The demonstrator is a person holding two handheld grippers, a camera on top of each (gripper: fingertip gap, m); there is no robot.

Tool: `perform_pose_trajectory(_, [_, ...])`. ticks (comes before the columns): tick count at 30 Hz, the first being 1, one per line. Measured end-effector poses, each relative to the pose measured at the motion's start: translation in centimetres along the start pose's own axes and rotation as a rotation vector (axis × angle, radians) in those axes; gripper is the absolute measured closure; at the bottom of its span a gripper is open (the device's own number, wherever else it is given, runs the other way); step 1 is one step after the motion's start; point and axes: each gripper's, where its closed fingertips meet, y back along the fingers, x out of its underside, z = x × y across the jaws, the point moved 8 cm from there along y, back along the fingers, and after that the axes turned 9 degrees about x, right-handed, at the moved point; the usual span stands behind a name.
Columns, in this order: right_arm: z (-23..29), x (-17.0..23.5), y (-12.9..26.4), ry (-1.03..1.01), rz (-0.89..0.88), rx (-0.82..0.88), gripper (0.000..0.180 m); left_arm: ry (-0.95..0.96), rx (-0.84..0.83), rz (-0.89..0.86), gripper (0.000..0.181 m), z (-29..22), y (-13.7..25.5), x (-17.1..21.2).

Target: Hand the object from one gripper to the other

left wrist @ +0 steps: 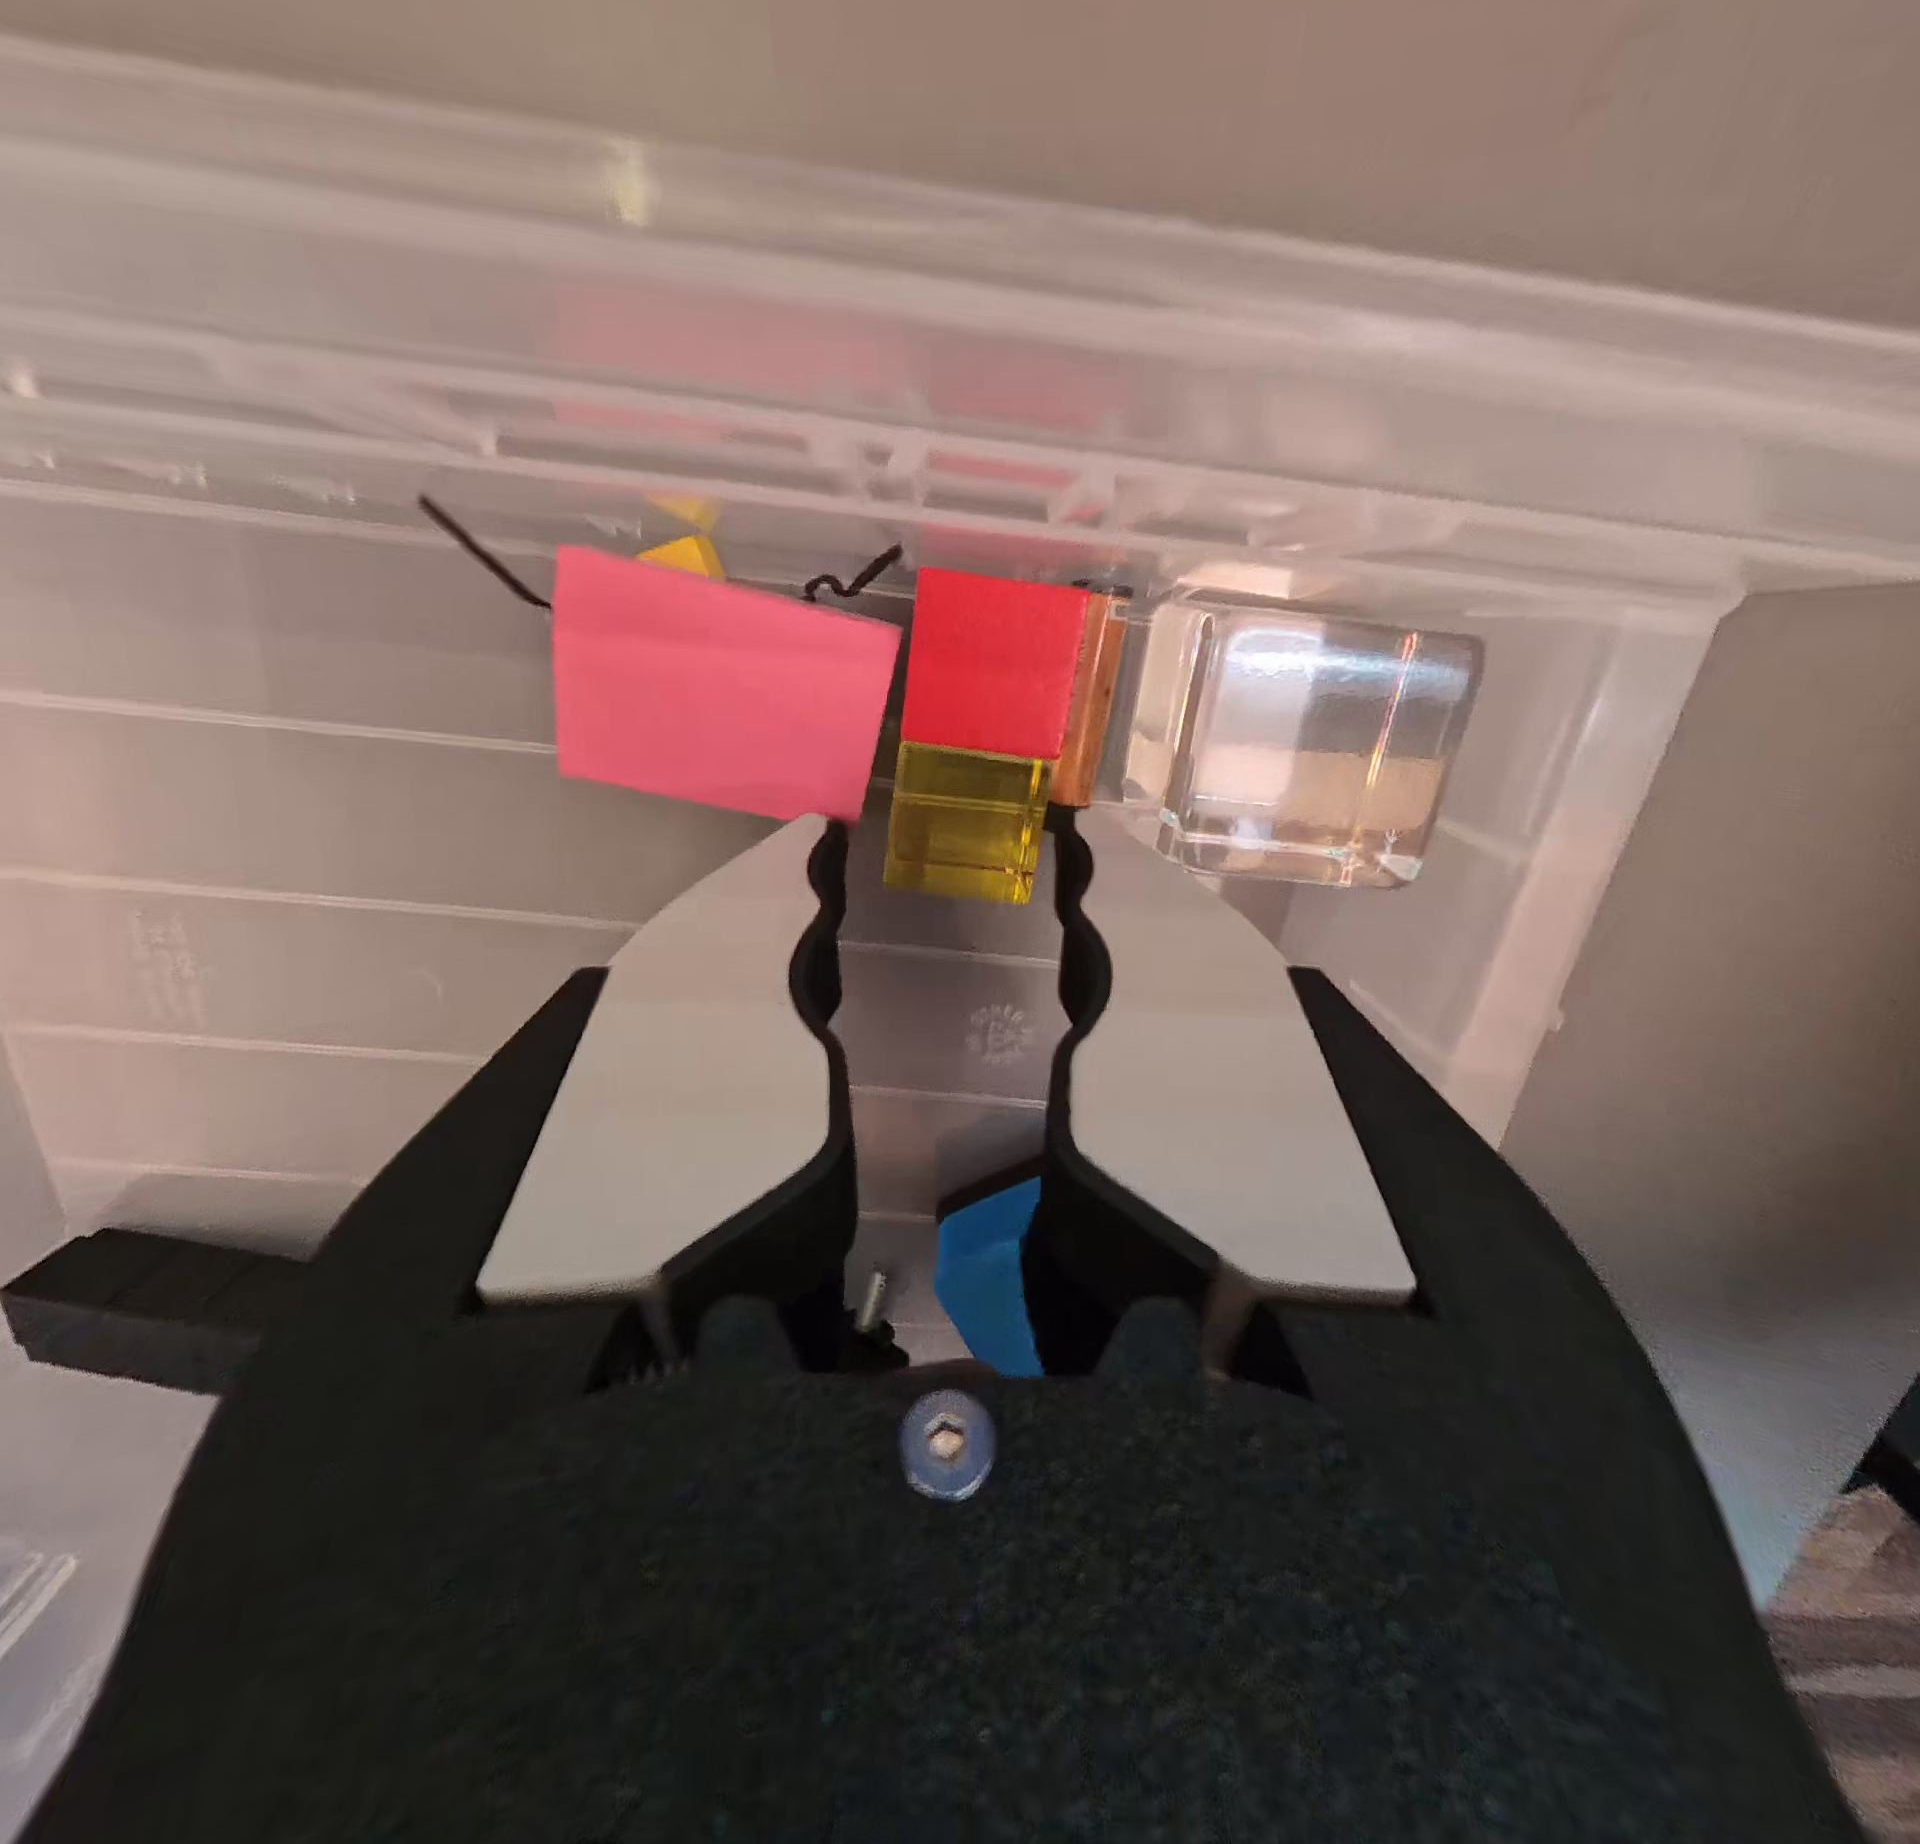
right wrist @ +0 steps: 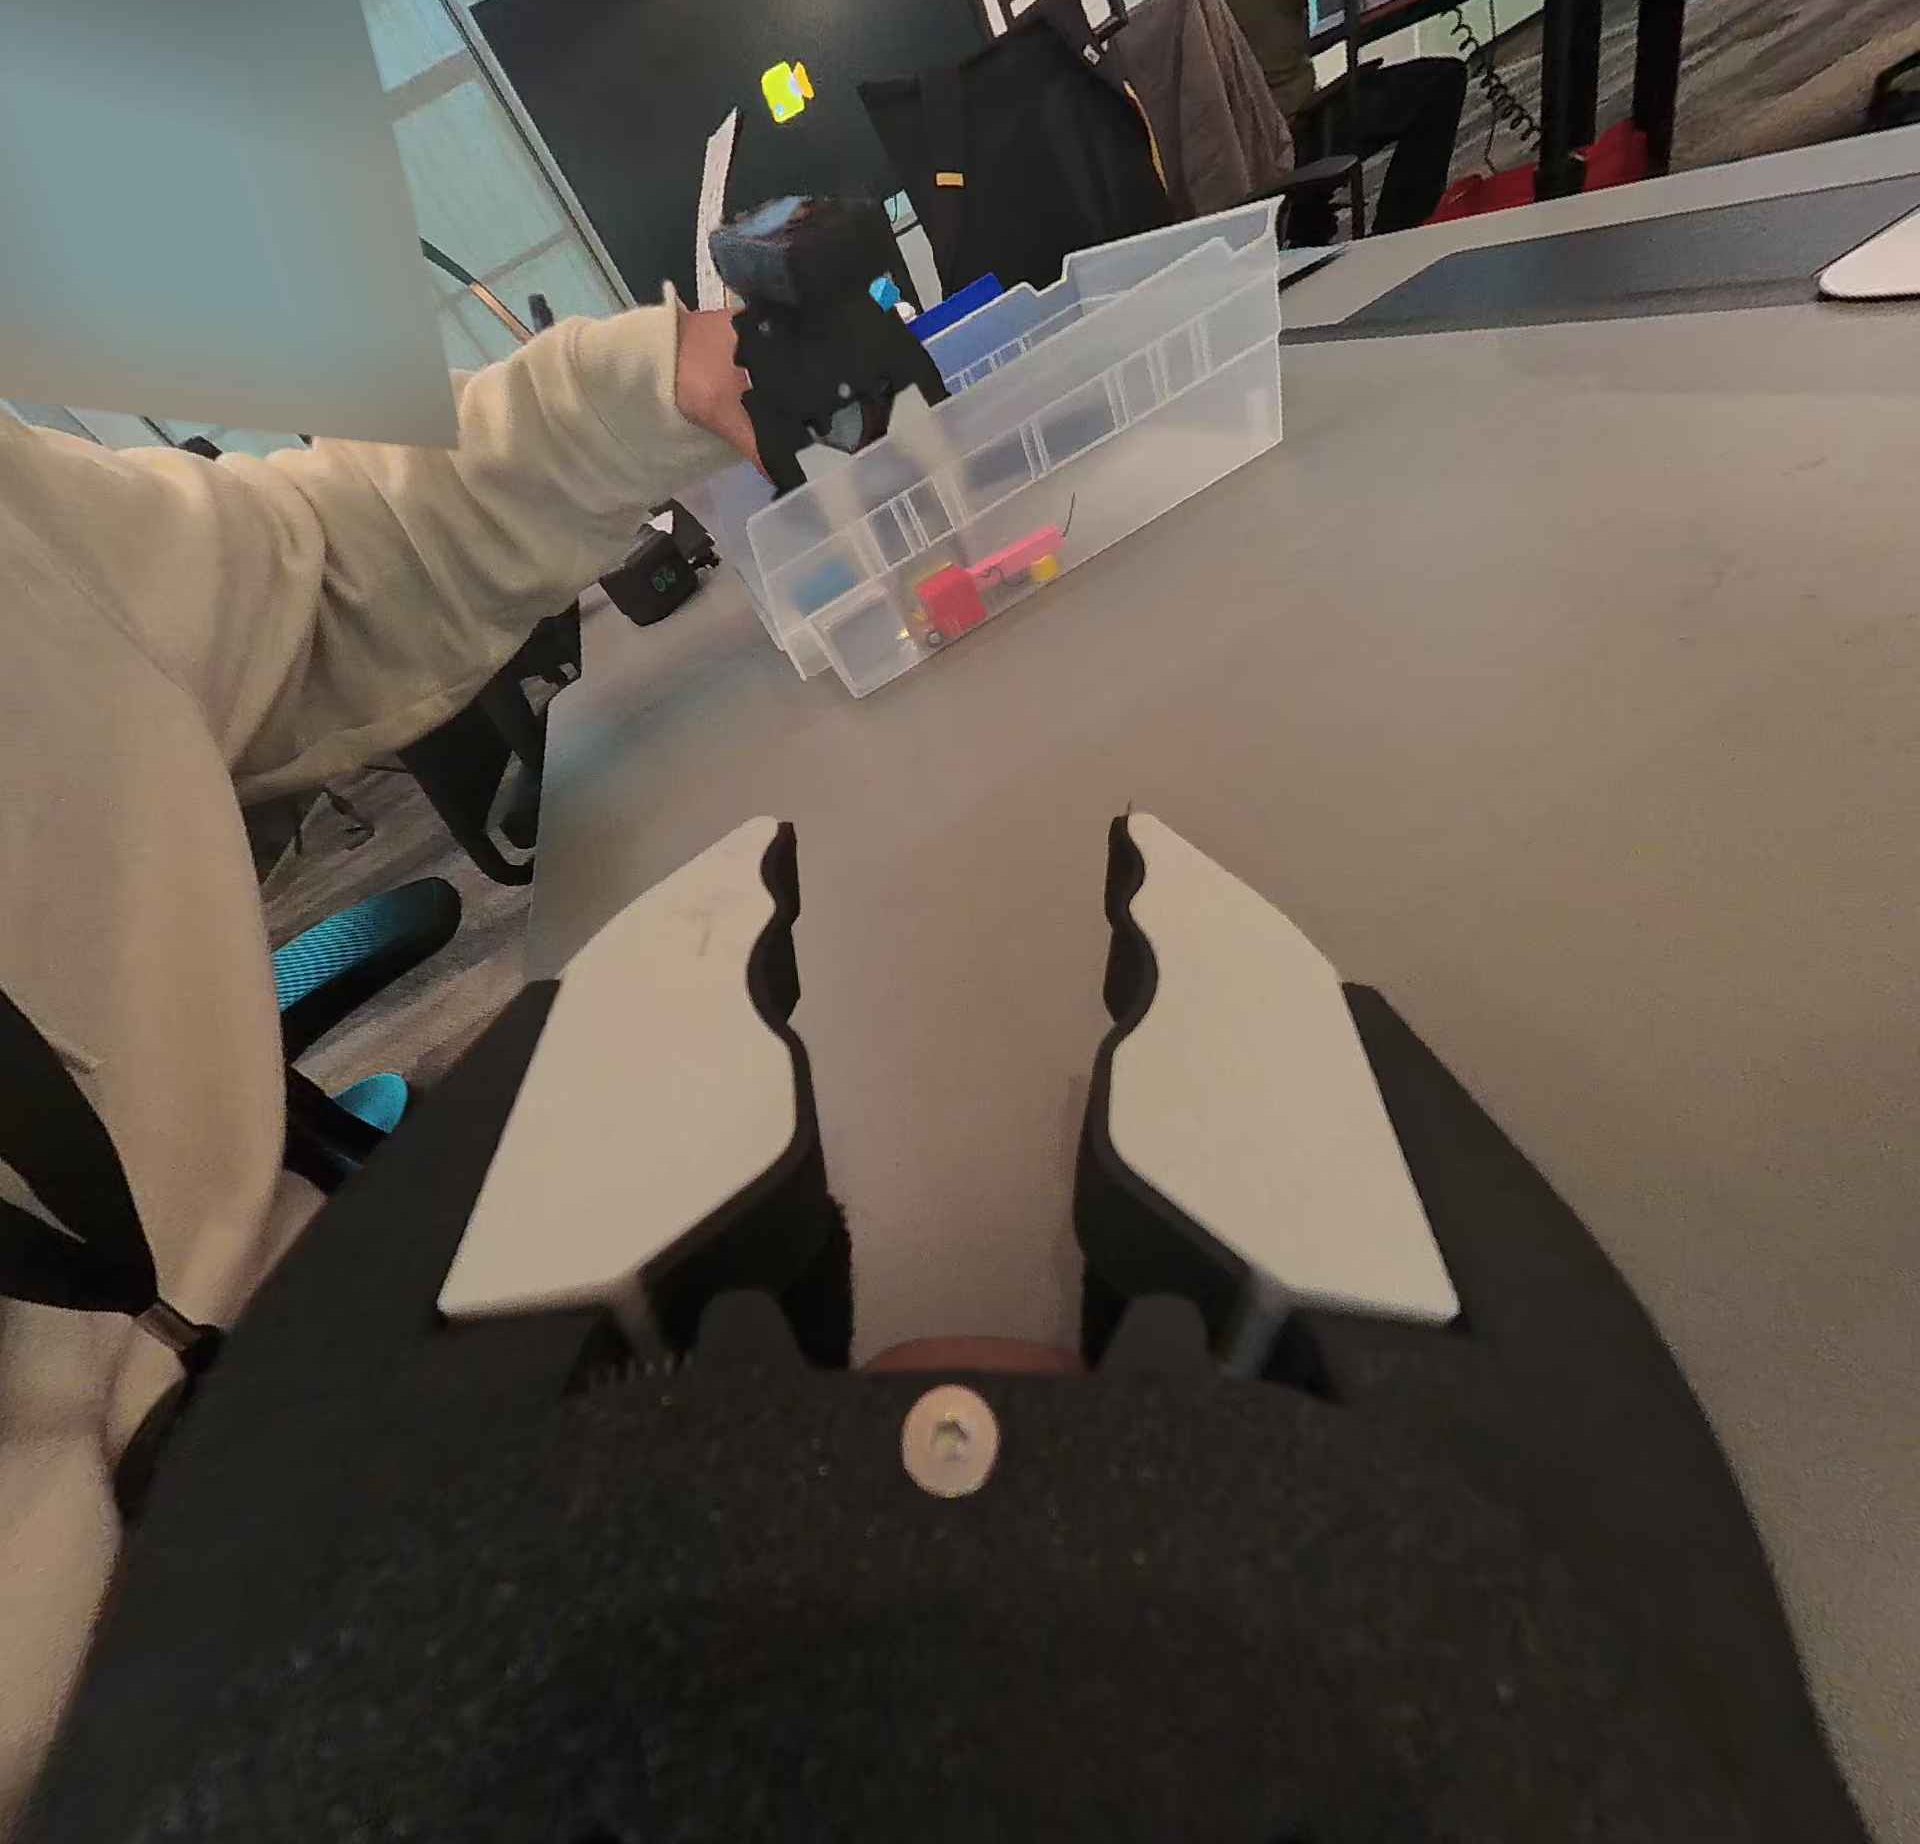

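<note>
Black-bodied with grey fingers, the left gripper [left wrist: 948, 838] reaches down into a clear plastic bin [left wrist: 312, 651], its jaws apart with a yellow translucent block [left wrist: 961, 833] lying between the tips and not gripped. Just beyond the block sits a red cube [left wrist: 987, 667], with a pink block [left wrist: 717, 682] to the left of the tips and a clear cube [left wrist: 1299, 734] to the right. Well away over the grey table [right wrist: 1507, 755], the right gripper [right wrist: 951, 838] hovers with jaws apart and empty, the bin far ahead of it.
</note>
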Motion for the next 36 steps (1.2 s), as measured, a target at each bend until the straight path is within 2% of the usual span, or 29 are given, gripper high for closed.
perform_pose_trajectory(2, [0.0, 0.0, 0.0, -0.011, 0.001, -0.011, 0.123, -0.026, -0.01, -0.005, 0.153, 0.0, 0.0, -0.2])
perform_pose_trajectory(6, [0.3, 0.1, 0.0, 0.011, 0.011, -0.014, 0.124, -0.023, -0.065, 0.011, 0.154, -0.4, 0.3, 0.0])
perform_pose_trajectory(10, [0.3, -0.1, 0.1, 0.037, 0.016, -0.007, 0.125, 0.036, -0.174, -0.034, 0.154, -0.9, 2.8, 0.9])
perform_pose_trajectory(13, [0.2, -0.3, 0.2, 0.045, 0.025, 0.007, 0.125, 0.085, -0.312, -0.152, 0.154, -1.7, 5.8, 1.2])
perform_pose_trajectory(16, [0.1, -0.4, -0.2, 0.033, 0.079, -0.006, 0.125, 0.074, -0.487, -0.396, 0.154, -3.1, 8.9, -0.1])
perform_pose_trajectory(18, [0.0, -0.8, -0.7, 0.009, 0.104, -0.022, 0.128, 0.026, -0.592, -0.554, 0.154, -4.4, 10.4, -1.9])
perform_pose_trajectory(20, [-0.1, -1.9, -1.8, -0.047, 0.127, -0.073, 0.119, -0.043, -0.668, -0.665, 0.154, -5.8, 11.6, -4.7])
perform_pose_trajectory(22, [-0.1, -3.8, -3.2, -0.131, 0.147, -0.154, 0.111, -0.108, -0.689, -0.766, 0.154, -7.3, 12.2, -8.6])
perform_pose_trajectory(24, [-0.3, -6.1, -5.1, -0.276, 0.157, -0.228, 0.113, -0.18, -0.703, -0.844, 0.154, -8.7, 12.2, -12.9])
perform_pose_trajectory(27, [-0.5, -8.9, -7.0, -0.509, 0.195, -0.497, 0.111, -0.271, -0.702, -0.88, 0.154, -10.1, 10.2, -19.0])
perform_pose_trajectory(29, [-1.2, -9.6, -7.2, -0.624, 0.205, -0.674, 0.11, -0.242, -0.654, -0.876, 0.154, -9.7, 7.8, -21.6])
perform_pose_trajectory(33, [-3.8, -7.4, -6.6, -0.661, 0.199, -0.624, 0.112, -0.199, -0.619, -0.913, 0.154, -9.7, 4.2, -24.5])
perform_pose_trajectory(34, [-4.3, -7.0, -6.4, -0.692, 0.189, -0.636, 0.115, -0.219, -0.592, -0.955, 0.154, -9.9, 3.7, -25.1])
perform_pose_trajectory(36, [-4.8, -6.2, -6.4, -0.739, 0.188, -0.677, 0.116, -0.217, -0.586, -0.918, 0.154, -10.0, 3.2, -25.7])
